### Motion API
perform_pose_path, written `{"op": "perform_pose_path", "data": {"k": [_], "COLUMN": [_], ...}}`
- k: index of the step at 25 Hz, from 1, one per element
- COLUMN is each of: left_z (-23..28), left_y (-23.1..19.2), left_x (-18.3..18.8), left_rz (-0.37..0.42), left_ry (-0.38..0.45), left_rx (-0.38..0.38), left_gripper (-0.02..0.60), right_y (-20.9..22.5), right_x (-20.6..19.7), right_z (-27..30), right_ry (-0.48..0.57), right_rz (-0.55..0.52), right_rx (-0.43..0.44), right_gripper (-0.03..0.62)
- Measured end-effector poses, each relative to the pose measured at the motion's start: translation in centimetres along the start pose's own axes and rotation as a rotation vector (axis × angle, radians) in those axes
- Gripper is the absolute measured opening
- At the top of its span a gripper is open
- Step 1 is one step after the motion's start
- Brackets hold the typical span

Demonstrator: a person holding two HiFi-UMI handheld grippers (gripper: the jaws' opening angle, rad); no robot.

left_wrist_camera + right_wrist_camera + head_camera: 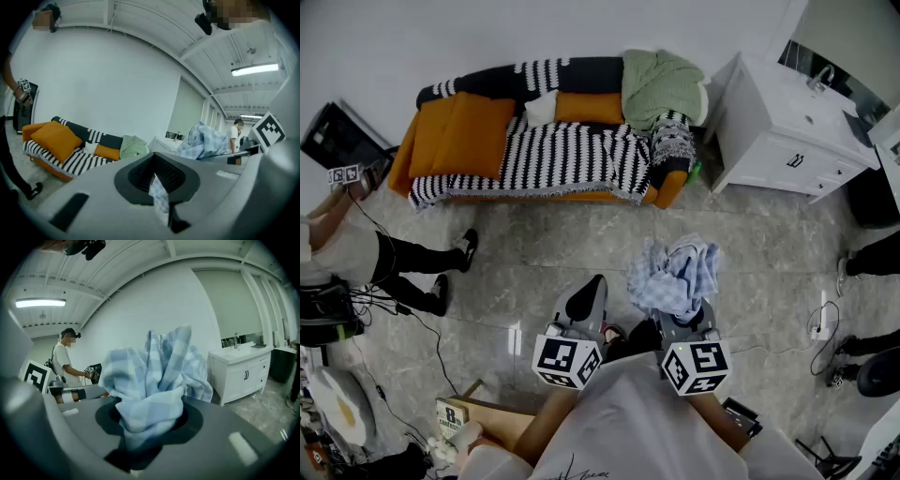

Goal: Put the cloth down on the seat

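Above the floor (534, 253), right tool (150, 425) clamps the cloth (154, 376); left tool (157, 183) seemingly pinches a scrap (159, 197).

Staged home: sofa (667, 190), vanity (778, 131)

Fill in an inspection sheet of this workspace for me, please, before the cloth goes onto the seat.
Surface: grey tiled floor; sofa seat covered by a striped throw.
Job's things: blue checked cloth bunched up, held above the floor, short of the sofa.
Clutter: orange cushion and green blanket on the sofa; cardboard box on the floor, lower left.
Grippers: right claw shut on the cloth bundle; left claw shut on a thin sliver of the same checked fabric.
Cables: loose leads on the floor at left; what looks like a power strip at right.
Surroundings: white sink cabinet right of the sofa; a person stands at left.
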State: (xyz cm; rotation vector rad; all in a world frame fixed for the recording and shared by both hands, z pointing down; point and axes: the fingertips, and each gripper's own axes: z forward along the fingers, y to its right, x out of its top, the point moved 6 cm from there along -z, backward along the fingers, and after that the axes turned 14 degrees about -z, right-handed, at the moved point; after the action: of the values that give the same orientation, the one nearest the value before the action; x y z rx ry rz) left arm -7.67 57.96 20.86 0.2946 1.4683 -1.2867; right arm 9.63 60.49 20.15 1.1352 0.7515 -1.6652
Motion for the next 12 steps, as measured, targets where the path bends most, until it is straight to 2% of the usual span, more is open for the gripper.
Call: {"op": "perform_pose_path", "data": {"k": [12], "left_z": [1.6], "left_y": [-1.8], "left_x": [1.0], "left_rz": [-0.020], "left_ry": [0.021], "left_rx": [0.027], "left_gripper": [0.006], "right_y": [1.3], "right_x": [-0.1], "right_z": [1.7], "right_ry": [-0.003], "right_rz": [0.026], "right_rx": [0.003], "right_gripper": [0.170]}}
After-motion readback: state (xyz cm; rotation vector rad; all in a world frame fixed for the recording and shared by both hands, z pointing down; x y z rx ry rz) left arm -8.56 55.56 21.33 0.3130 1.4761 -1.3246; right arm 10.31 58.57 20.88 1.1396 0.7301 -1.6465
